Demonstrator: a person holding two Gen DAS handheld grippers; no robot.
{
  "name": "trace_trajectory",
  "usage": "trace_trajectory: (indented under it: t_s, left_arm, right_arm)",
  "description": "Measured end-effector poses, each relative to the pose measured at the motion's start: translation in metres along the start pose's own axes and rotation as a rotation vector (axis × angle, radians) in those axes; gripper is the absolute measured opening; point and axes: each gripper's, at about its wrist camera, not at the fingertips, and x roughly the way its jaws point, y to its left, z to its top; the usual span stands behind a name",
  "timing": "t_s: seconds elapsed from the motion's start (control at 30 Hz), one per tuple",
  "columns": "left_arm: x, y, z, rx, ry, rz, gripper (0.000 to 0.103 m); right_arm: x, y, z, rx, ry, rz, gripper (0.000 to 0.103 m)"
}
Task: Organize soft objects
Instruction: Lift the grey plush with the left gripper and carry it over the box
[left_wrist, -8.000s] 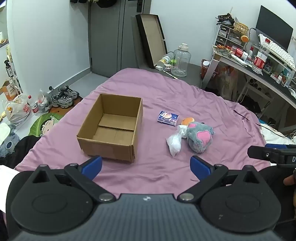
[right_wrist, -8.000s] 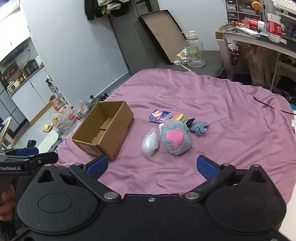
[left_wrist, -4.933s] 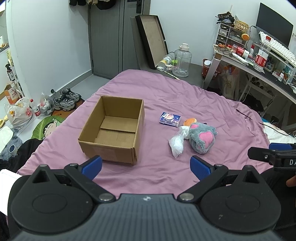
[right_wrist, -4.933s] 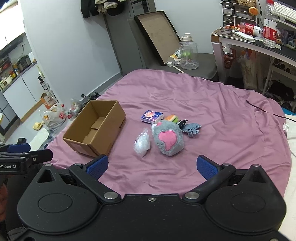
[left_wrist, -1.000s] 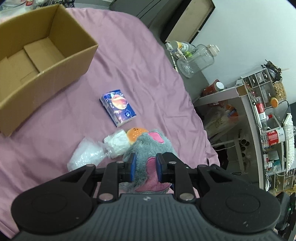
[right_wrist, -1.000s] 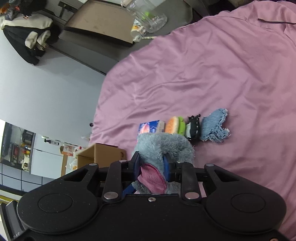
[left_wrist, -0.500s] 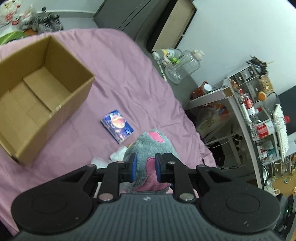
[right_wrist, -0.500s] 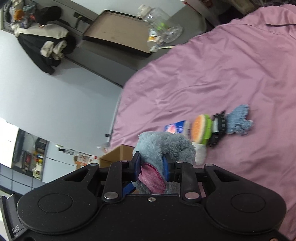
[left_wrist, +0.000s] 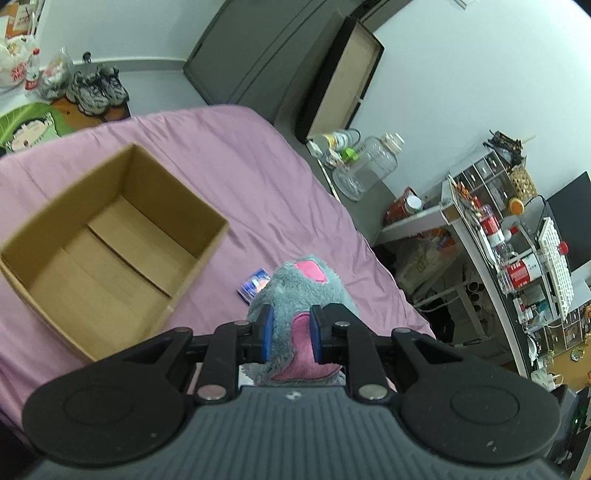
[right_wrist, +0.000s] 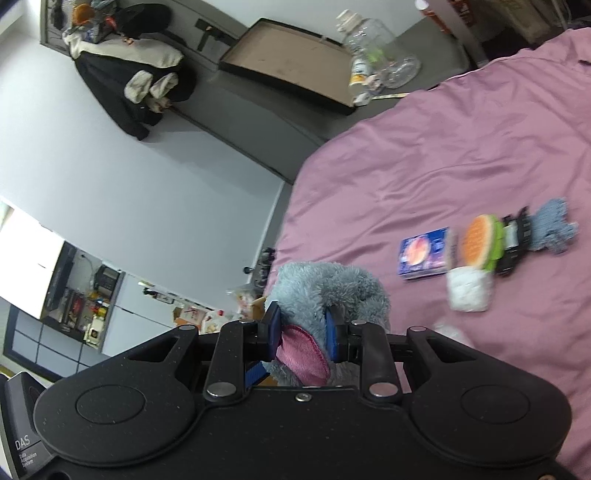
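Left wrist view: grey plush toy (left_wrist: 295, 288) pinched between the pads of the left gripper (left_wrist: 290, 334), carried above the purple bedspread (left_wrist: 240, 162). Right gripper (right_wrist: 302, 332) clamps the same plush from its side; both sets of jaws nearly closed on fur. Cardboard box (left_wrist: 110, 243) sits empty toward the bed's left edge. Step in hand, as I read it: transport to the box. Next: carry over the rim, then release with both together. Tissue pack (right_wrist: 423, 253), burger toy (right_wrist: 480, 240) remain mid-bed.

You are in a bedroom at home: a bed with a purple sheet (left_wrist: 258, 177), shoes (left_wrist: 98, 88), a messy desk (left_wrist: 491, 236).
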Motion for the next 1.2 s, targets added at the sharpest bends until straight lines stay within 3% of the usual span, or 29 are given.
trace_trajectory:
  t_s: [0.27,0.6,1.2]
  left_arm:
    - [-0.022,0.028,0.024,0.012,-0.046,0.014,0.019]
    - [-0.026,0.058,0.047,0.026,-0.062,0.053,0.019]
    - [0.023,0.107,0.089,0.021,0.004,0.11,0.019]
  right_arm:
    - [0.025,0.03,-0.017,-0.041,0.005,0.07,0.025]
    - [0.062,0.041,-0.033,0.023,0.029,0.129,0.025]
    - [0.131,0.035,-0.042,0.121,0.084,0.09,0.025]
